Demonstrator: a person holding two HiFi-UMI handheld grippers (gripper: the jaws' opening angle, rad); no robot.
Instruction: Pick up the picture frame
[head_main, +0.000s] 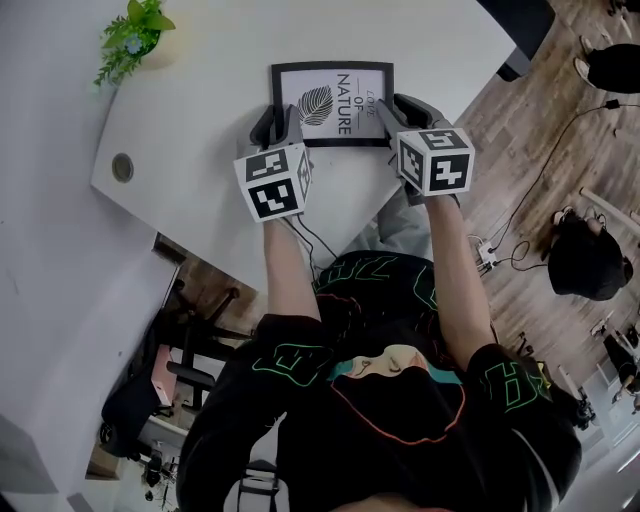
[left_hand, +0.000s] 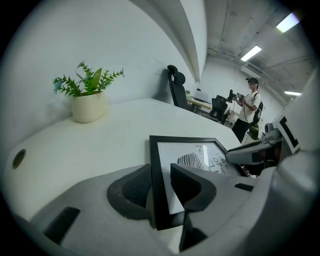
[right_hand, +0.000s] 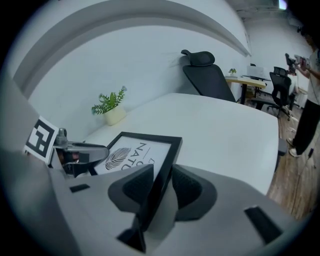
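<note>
**Current state.** The picture frame (head_main: 331, 103) lies flat on the white table (head_main: 200, 110), print side up, directly ahead of the person. A potted plant (head_main: 132, 35) stands well apart at the far left.

**Left gripper** (left_hand: 161, 181): the jaws stand apart and straddle the frame's left rail near its near corner. One pad sits just outside the black rail and the other sits over the print. Neither pad appears to press on the rail.

**Right gripper** (right_hand: 161, 188): the jaws stand apart and straddle the frame's right rail in the same way. The rail runs up between the pads with a little room on each side.

**Step in hand.** Judged from this arrangement, the step is placement for the grasp. Both grippers are seated on opposite rails, and the frame is not yet clamped or raised.

**Next move.**
1. Close both pairs of jaws on the rails together, so that the frame does not slide sideways across the smooth table.
2. Confirm that each pad bears on the rail, not on the glass alone.
3. Lift both grippers evenly, keeping the frame level. An uneven rise may twist the frame out of one grip.
</note>
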